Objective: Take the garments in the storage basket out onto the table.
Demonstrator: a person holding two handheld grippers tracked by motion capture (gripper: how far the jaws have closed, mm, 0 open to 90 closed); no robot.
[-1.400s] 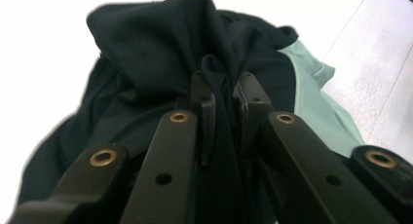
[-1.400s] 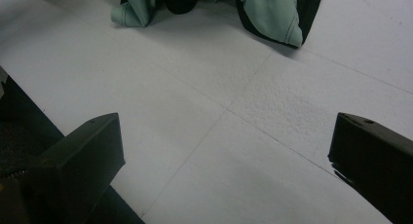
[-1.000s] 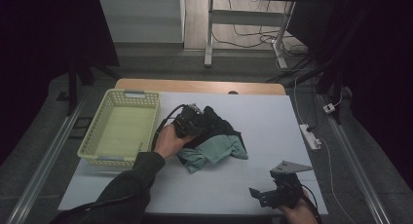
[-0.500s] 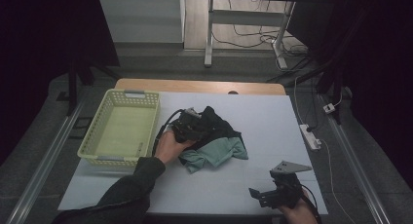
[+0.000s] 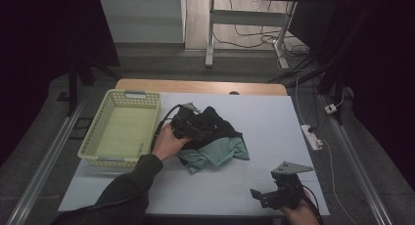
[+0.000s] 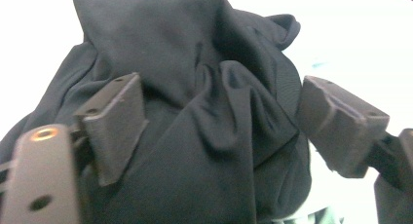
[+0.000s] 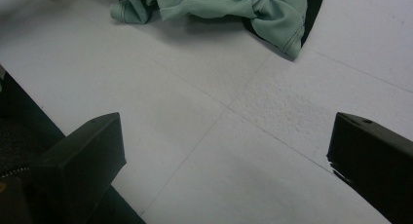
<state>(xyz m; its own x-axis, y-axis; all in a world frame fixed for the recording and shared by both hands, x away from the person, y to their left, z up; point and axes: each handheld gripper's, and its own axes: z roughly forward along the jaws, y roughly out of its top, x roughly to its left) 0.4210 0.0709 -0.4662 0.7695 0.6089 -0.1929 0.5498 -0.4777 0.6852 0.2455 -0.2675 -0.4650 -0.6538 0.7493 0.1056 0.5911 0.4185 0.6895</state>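
A crumpled black garment lies mid-table on top of a pale green garment. My left gripper rests on the black cloth's left side, held by a hand. In the left gripper view the jaws stand open with a bunched fold of the black garment between them, and the gripper is not closed on it. My right gripper sits low at the table's near right edge, open and empty. Ahead of it lies the green garment on the white table.
A pale yellow-green plastic basket stands empty at the table's left. The white table top ends in a wooden strip at the back. A white power strip lies on the floor to the right.
My left gripper and hand have shifted slightly right onto the black garment. The right gripper has stayed put.
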